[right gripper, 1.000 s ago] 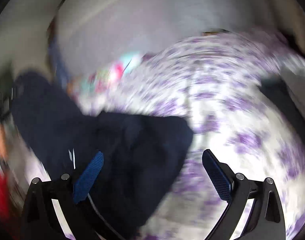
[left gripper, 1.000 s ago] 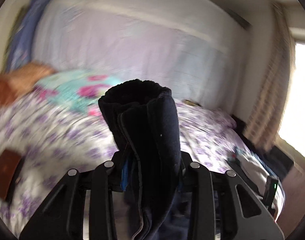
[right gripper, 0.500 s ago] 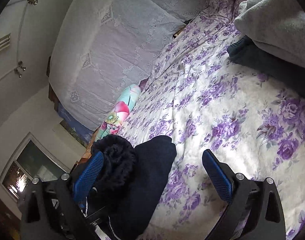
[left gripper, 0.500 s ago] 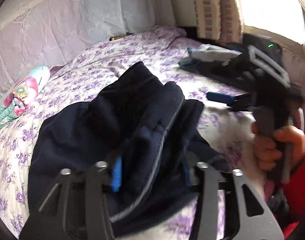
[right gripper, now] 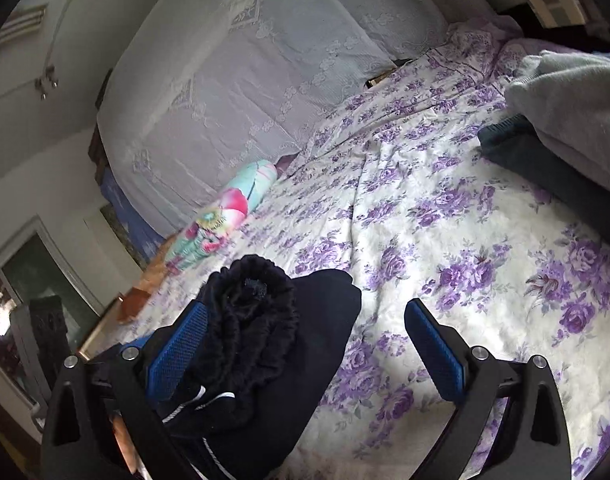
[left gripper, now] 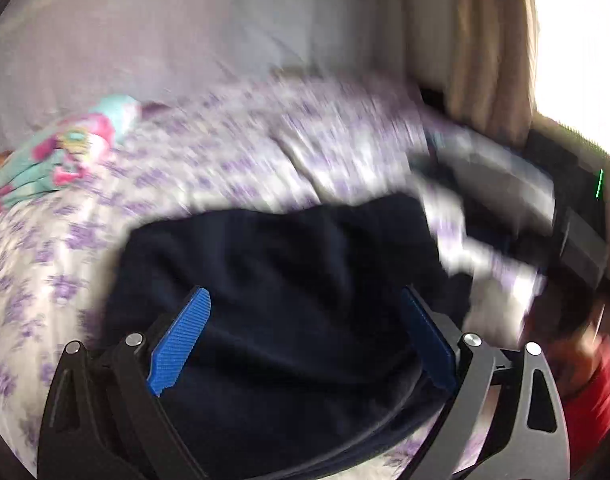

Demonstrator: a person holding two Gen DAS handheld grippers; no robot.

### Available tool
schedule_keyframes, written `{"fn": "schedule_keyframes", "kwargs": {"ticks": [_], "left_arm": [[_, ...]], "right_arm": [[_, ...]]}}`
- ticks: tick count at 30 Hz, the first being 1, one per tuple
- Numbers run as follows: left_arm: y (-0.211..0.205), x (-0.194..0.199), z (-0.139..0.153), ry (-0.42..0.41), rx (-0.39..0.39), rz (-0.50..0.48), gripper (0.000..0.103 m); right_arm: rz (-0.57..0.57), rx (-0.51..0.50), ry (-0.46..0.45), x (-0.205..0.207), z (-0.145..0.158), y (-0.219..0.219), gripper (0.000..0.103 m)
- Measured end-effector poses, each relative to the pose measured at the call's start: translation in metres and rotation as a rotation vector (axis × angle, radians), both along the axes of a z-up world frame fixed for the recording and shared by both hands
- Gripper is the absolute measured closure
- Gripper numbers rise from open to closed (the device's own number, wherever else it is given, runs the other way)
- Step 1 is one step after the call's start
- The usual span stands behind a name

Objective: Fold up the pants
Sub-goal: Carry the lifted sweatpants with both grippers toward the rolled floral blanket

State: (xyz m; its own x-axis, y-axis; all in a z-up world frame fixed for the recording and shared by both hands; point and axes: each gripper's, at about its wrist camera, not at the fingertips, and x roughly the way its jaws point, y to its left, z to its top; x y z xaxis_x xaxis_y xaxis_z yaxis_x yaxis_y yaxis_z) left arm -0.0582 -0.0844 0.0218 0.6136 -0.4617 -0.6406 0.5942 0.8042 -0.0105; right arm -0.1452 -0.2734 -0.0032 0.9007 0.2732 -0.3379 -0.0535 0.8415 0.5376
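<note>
My left gripper [left gripper: 305,336] is hanging w/ its jaws spread wide, nothing between the blue pads [left gripper: 179,344], hovering right over the dark navy pants [left gripper: 289,280]. Left view is blurring badly, so can't tell if the pads are touching the cloth. The pants are lying bunched on the purple-flowered bedsheet [left gripper: 37,264], filling most of the space under & ahead of that gripper.

My right gripper [right gripper: 305,344] is also gaping open, gripping nothing. In that view the pants [right gripper: 265,344] are sitting at the lower left, w/ the gathered waistband [right gripper: 251,292] sticking up just beside the left pad [right gripper: 177,352]; the right pad is sitting over bare bedsheet [right gripper: 445,240], apart from the cloth.

Farther out: a rolled floral pillow [right gripper: 221,216] is lying by the lace-covered headboard [right gripper: 241,72], well apart from the pants. A grey folded garment [right gripper: 573,112] is resting on a dark one [right gripper: 545,168] at the right edge of the bed.
</note>
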Motion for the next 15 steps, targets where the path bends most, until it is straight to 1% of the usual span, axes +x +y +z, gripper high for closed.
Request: {"fn": "schedule_keyframes", "kwargs": {"ticks": [1, 2, 3, 4, 5, 6, 7, 9, 10, 11, 12, 13, 14, 15], "left_arm": [[-0.011, -0.008, -0.017, 0.003, 0.049, -0.020, 0.011], [-0.014, -0.021, -0.032, -0.046, 0.077, -0.023, 0.011], [-0.013, -0.027, -0.030, -0.077, 0.078, -0.020, 0.012], [-0.010, -0.028, -0.028, -0.059, 0.067, -0.024, 0.012], [-0.008, -0.026, -0.028, -0.034, 0.052, -0.029, 0.012], [-0.004, -0.025, -0.030, -0.023, 0.033, -0.032, 0.012], [-0.001, -0.025, -0.031, -0.028, 0.024, -0.033, 0.012], [-0.003, -0.029, -0.030, -0.047, 0.039, -0.029, 0.012], [-0.003, -0.033, -0.031, -0.053, 0.041, -0.028, 0.012], [-0.001, -0.034, -0.030, -0.052, 0.039, -0.028, 0.012], [0.000, -0.034, -0.031, -0.048, 0.036, -0.030, 0.012], [0.003, -0.035, -0.031, -0.045, 0.026, -0.033, 0.012], [0.005, -0.034, -0.031, -0.039, 0.017, -0.039, 0.012], [0.007, -0.033, -0.031, -0.032, 0.007, -0.047, 0.012]], "right_arm": [[-0.006, -0.003, 0.015, 0.002, 0.000, 0.000, 0.004], [-0.030, -0.009, 0.039, 0.003, 0.000, -0.001, 0.004], [-0.049, -0.020, 0.042, 0.003, 0.002, -0.001, 0.004], [-0.058, -0.044, 0.029, 0.002, 0.010, 0.002, 0.004], [-0.049, -0.097, 0.006, 0.001, 0.022, 0.011, 0.004], [-0.038, -0.156, -0.006, 0.002, 0.034, 0.021, 0.004], [-0.027, -0.214, -0.009, 0.003, 0.043, 0.033, 0.004], [-0.009, -0.377, -0.003, 0.012, 0.057, 0.063, 0.004], [-0.017, -0.468, 0.023, 0.020, 0.055, 0.074, 0.004], [-0.041, -0.594, 0.096, 0.037, 0.042, 0.085, 0.004], [-0.051, -0.668, 0.150, 0.051, 0.027, 0.088, 0.004], [-0.047, -0.697, 0.188, 0.062, 0.011, 0.083, 0.004], [0.014, -0.557, 0.246, 0.072, 0.006, 0.063, 0.003], [0.033, -0.455, 0.238, 0.072, 0.006, 0.047, 0.003]]}}
